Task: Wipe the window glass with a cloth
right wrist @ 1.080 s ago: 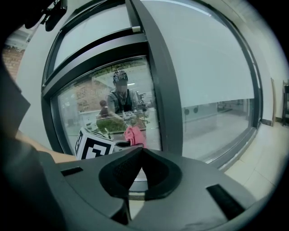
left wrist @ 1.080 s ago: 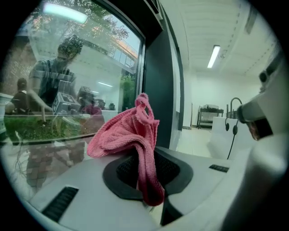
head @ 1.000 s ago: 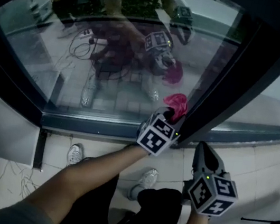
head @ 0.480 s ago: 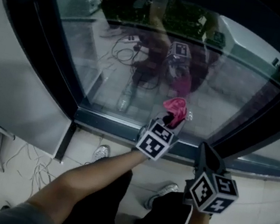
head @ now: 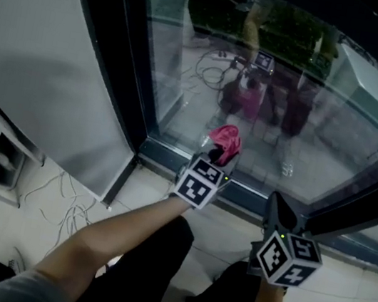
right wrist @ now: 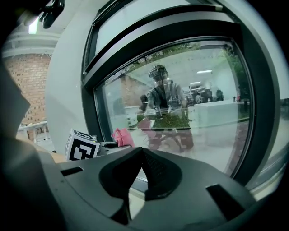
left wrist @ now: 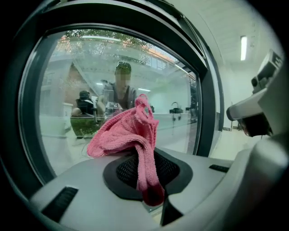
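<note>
Head view: large window glass pane in a dark metal frame fills the far half. A plain grey wall stands to its left, with pale tiled floor below.

Change vs. 1.0 s ago: the pink terry cloth was then low on the pane beside the dark upright on the right. At 0.5 s ago it was nearer mid-pane. Now it sits low on the glass, near the pane's lower left corner, just above the bottom rail. Whether it is touching the glass cannot be resolved.

Left gripper: arm stretched forward, jaws clamped on the cloth. In the left gripper view a narrow tail of the cloth is pinched between the closed jaws, with the rest bunched above them in front of the glass.

Right gripper: held low at the near right, well apart from the glass, same spot in view as in both earlier frames. In the right gripper view the jaws are pressed together with nothing between them. The cloth shows small at the left, by the pane.

White cables lie loose on the floor at the near left.
</note>
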